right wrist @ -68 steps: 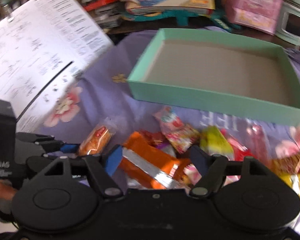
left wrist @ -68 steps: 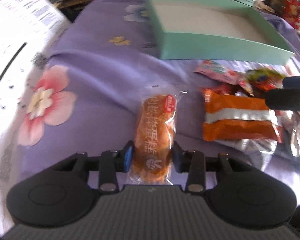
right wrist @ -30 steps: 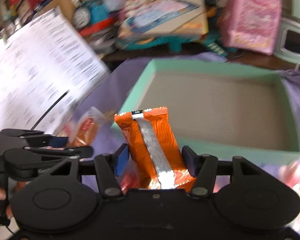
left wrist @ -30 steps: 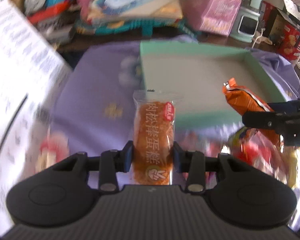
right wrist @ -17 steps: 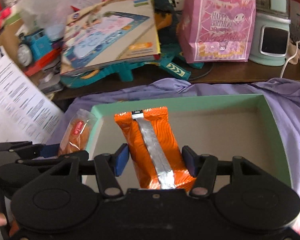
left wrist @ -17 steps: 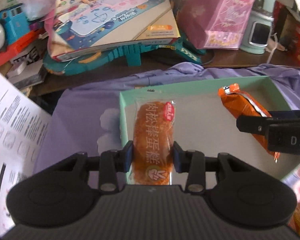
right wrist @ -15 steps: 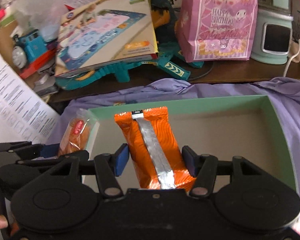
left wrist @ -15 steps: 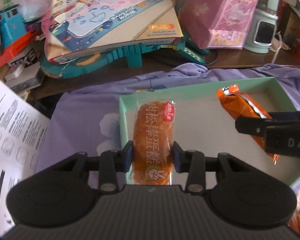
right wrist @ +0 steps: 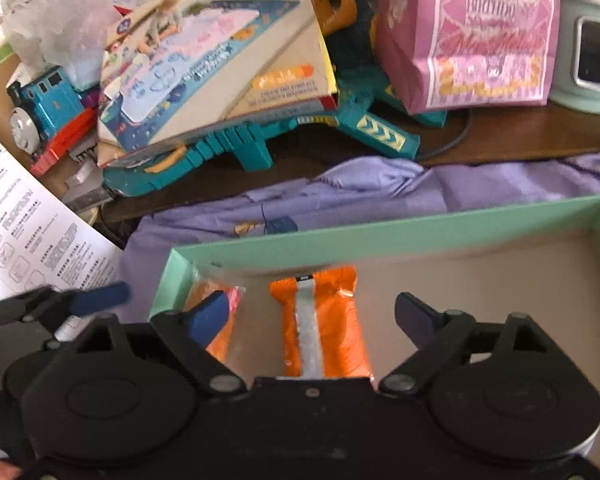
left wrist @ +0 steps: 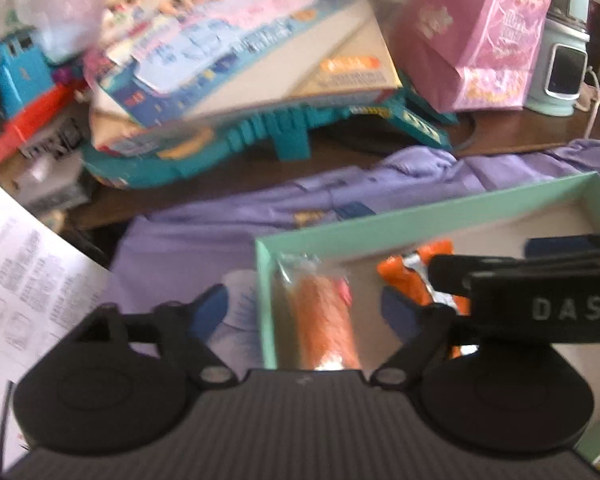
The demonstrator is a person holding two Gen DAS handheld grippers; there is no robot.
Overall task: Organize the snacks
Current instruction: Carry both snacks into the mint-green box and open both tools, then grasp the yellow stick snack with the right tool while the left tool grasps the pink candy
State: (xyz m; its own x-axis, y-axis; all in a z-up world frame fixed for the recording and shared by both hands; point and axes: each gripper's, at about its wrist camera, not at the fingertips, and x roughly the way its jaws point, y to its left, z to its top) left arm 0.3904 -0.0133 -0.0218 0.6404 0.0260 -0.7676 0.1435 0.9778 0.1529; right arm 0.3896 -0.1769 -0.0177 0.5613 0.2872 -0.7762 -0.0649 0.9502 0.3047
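1. A cluttered tabletop of toys and boxes lies behind a purple cloth carrying the mint-green box.
2. Half a second ago both claws gripped snacks; their jaws have just been opening.
3. The left claw stands released, the cake packet lying in the box's left corner.
4. The right claw is released too (orange packet beside the cake).
5. Two snacks look delivered.
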